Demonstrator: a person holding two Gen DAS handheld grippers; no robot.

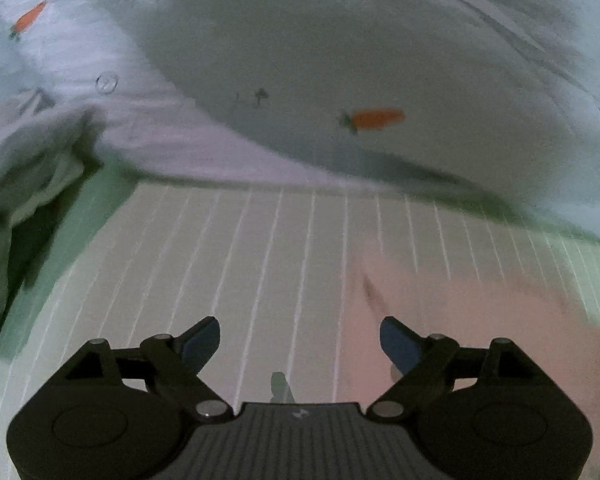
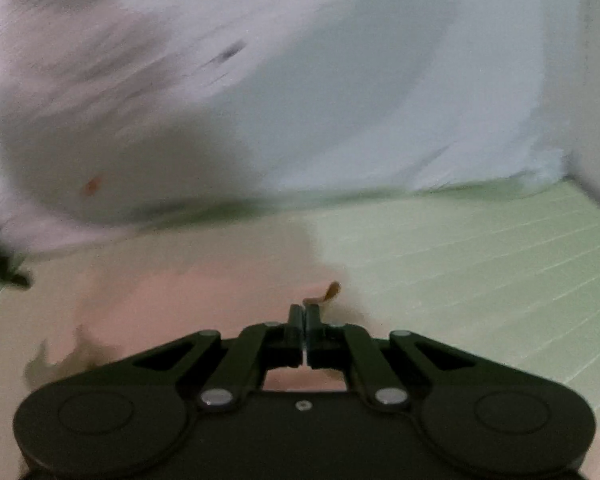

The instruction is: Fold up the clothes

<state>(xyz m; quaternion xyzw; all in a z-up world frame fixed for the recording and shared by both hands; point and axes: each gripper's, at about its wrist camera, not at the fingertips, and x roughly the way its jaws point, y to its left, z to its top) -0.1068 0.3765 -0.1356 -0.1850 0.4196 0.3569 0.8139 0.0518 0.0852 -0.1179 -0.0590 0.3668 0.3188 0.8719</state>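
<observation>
Pink cloth (image 2: 204, 292) sits pinched in the right hand-held gripper (image 2: 305, 322), whose jaws are clenched on a fold of it. The left hand-held gripper (image 1: 300, 346) hangs released over the green mat (image 1: 260, 260), nothing between its blue pads (image 1: 202, 344), with the cloth's edge just beside its right pad. Beyond both lies a white sheet (image 1: 380, 60) printed with carrots (image 1: 374, 119). Risk, as I judge it: one-sided hold lets the cloth sag, twist or slip, so the fold lands crooked or snags the sheet.

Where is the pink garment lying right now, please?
In the left wrist view, the pink garment lies lower right on the green mat, just below the carrot-print sheet.
</observation>
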